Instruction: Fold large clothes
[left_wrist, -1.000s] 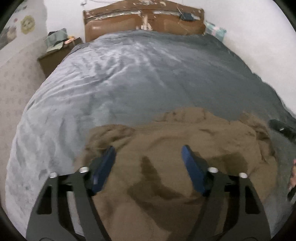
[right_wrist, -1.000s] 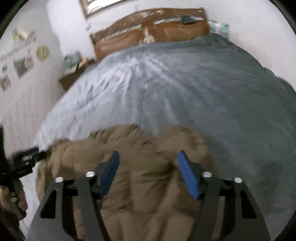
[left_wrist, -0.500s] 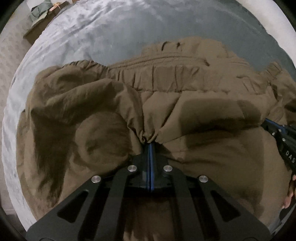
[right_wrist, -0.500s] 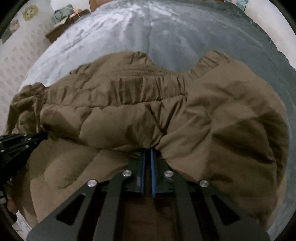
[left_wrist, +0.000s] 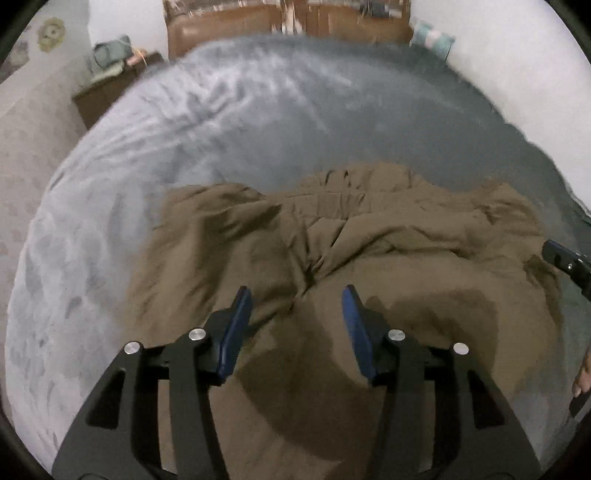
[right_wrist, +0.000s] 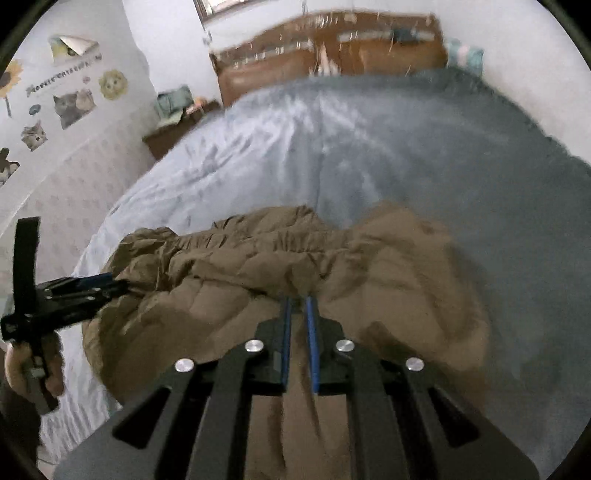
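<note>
The brown jacket (left_wrist: 369, 258) lies crumpled on the near end of the bed (left_wrist: 258, 122), well apart from the wooden headboard (right_wrist: 332, 55) at the far end. The left tool (left_wrist: 293, 299) hangs above the jacket's near edge; its jaws have just been opening and now stand about half apart, with the blue pads (left_wrist: 236, 328) clear of the cloth. The right tool (right_wrist: 299, 306) has just opened to a narrow slit, jacket fabric right at its tips; whether it pinches the cloth cannot be told.
</note>
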